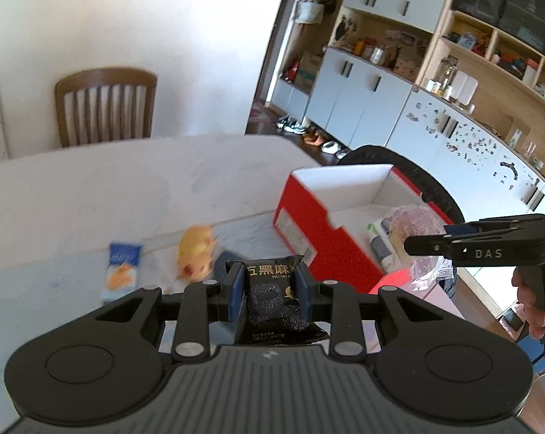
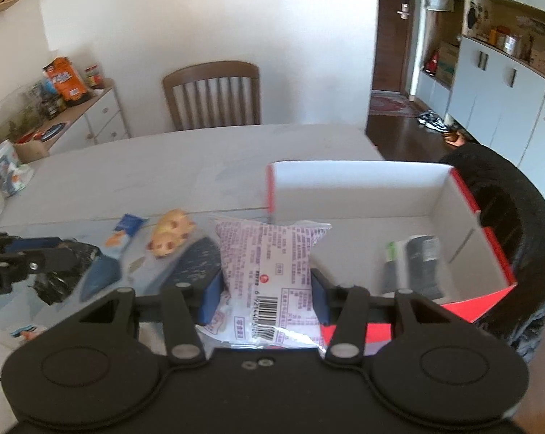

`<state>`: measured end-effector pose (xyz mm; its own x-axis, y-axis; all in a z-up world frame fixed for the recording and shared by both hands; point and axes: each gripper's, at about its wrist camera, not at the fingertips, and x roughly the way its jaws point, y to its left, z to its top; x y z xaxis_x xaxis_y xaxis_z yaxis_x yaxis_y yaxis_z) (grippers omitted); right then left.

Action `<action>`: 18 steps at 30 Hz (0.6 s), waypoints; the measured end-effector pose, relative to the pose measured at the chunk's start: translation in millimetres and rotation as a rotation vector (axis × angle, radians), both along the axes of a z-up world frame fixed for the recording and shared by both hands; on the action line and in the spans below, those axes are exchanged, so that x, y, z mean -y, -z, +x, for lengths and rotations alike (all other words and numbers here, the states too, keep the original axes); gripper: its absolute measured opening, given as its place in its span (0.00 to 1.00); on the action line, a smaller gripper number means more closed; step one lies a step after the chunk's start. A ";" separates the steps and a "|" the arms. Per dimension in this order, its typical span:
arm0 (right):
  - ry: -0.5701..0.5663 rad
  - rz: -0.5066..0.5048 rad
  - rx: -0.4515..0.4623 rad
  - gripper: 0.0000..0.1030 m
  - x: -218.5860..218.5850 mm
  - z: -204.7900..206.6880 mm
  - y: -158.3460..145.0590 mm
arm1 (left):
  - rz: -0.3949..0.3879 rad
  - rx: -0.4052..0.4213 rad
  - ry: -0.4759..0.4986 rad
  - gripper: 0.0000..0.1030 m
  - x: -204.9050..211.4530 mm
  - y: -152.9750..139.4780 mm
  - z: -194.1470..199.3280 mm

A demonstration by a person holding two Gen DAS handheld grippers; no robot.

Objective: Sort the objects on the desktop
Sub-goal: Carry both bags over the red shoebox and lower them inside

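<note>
Gripping a glossy black crinkled snack packet (image 1: 272, 298) between blue pads, left tool (image 1: 271, 294) clamped on it above the pale desk (image 1: 127, 181). Pinching a puffy translucent pink-printed pouch (image 2: 268, 275), right tool (image 2: 264, 298) closed on it beside the rectangular red cardboard box (image 2: 496, 253), white inside. Lying on desk: soft tan plush toy (image 2: 169, 237), flat blue wrapper (image 1: 122, 266).
</note>
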<state>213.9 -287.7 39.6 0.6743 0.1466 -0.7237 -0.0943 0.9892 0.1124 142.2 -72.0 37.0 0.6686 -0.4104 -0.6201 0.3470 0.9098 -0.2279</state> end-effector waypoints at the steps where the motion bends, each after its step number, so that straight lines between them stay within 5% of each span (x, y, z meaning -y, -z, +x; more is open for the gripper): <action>1: 0.002 0.001 -0.003 0.48 5.9 1.1 1.2 | -0.001 0.003 0.004 0.28 5.4 -1.6 1.6; 18: -0.008 0.004 -0.041 0.47 90.2 32.2 21.8 | 0.025 0.041 0.065 0.28 111.9 -12.7 40.6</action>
